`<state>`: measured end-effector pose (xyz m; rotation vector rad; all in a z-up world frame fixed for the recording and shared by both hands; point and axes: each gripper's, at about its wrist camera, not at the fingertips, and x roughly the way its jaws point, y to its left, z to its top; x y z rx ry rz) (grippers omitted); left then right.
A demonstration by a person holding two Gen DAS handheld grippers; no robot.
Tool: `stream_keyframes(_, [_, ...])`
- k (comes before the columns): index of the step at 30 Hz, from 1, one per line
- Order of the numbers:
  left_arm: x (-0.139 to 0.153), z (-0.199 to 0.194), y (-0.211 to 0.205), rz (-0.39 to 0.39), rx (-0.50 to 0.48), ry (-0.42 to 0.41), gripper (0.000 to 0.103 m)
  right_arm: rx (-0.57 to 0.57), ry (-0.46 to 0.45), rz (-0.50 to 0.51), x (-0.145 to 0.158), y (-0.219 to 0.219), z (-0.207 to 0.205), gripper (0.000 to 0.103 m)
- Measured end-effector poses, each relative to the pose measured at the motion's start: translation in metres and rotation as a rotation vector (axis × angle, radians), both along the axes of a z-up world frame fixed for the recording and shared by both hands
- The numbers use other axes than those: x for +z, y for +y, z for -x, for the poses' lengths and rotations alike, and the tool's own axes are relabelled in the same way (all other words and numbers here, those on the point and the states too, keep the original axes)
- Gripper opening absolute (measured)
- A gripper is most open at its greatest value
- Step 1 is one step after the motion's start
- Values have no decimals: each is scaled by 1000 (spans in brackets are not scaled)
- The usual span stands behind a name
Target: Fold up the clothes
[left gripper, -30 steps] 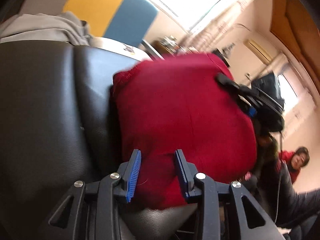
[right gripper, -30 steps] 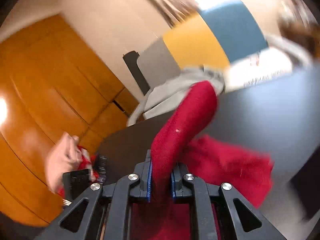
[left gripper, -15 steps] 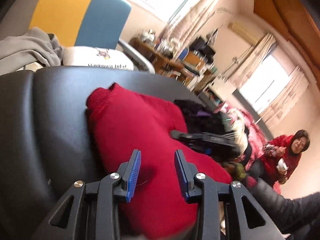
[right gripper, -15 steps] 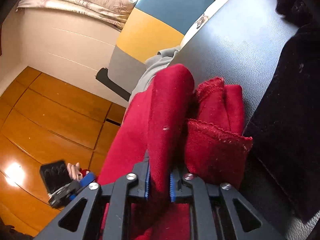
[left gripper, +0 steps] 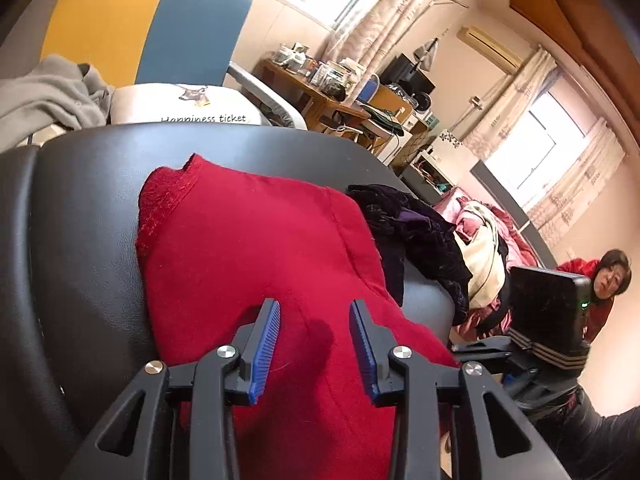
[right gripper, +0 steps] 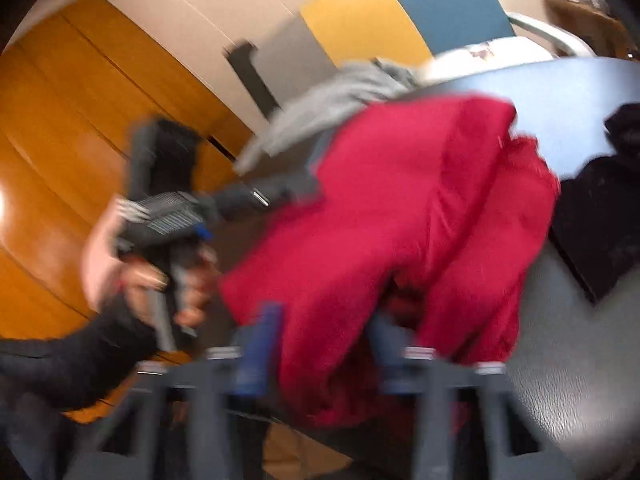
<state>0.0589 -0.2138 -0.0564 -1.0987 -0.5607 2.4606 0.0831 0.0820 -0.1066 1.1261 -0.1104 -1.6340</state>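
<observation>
While the soft red knitted garment [left gripper: 256, 264] lies folded into a thick bundle on the black leather-topped bench [left gripper: 80, 240], both claws, left [left gripper: 314, 346] and right [right gripper: 324, 354], stand apart above it; dark crumpled clothes [left gripper: 416, 232] beside it seem unfolded.

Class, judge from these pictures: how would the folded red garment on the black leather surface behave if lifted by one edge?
The red garment would likely droop and unfold, since it lies in soft layers. It looks like thick fleece, so probably light yet bulky. On the smooth black surface it may slide if pushed.
</observation>
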Motion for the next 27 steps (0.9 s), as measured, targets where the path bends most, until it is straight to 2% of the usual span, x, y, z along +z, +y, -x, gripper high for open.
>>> stream_keyframes(1, [1, -1, 1, 10, -5, -2, 36, -15, 1, -7, -2, 3, 1, 11])
stream_keyframes(4, [3, -6, 7, 46, -19, -9, 37, -94, 46, 73, 12, 28, 2, 9])
stream_keyframes(8, [-3, -10, 20, 99, -48, -20, 37, -225, -69, 10, -40, 57, 19, 9])
stream_keyframes(9, [-5, -10, 24, 116, -52, -26, 37, -237, -108, 36, -52, 61, 21, 5])
stream_keyframes(11, [-5, -11, 31, 149, -46, -11, 37, -259, -174, 80, -74, 66, 24, 5])
stream_keyframes(14, [1, -10, 32, 130, -40, 5, 37, -227, -125, 44, -66, 58, 25, 8])
stream_keyframes(15, [1, -9, 30, 122, -32, 4, 37, -213, -116, 35, -61, 58, 27, 15])
stream_keyframes(18, [0, -9, 24, 99, -8, 3, 37, -217, -58, 14, -36, 67, 34, 47])
stream_keyframes(20, [1, -10, 19, 83, 8, 8, 37, -246, 48, 6, -14, 72, 35, 52])
stream_keyframes(22, [2, -11, 15, 61, 32, 12, 37, -257, 211, -19, 14, 67, 32, 52])
stream_keyframes(23, [2, -11, 14, 55, 42, 15, 37, -249, 273, -19, 26, 57, 31, 52])
stream_keyframes(25, [3, -12, 13, 57, 58, 23, 37, -188, 335, 17, 44, 22, 27, 51])
stream_keyframes(27, [4, -9, 13, 60, 79, 24, 37, -123, 431, -46, 47, -14, 25, 51])
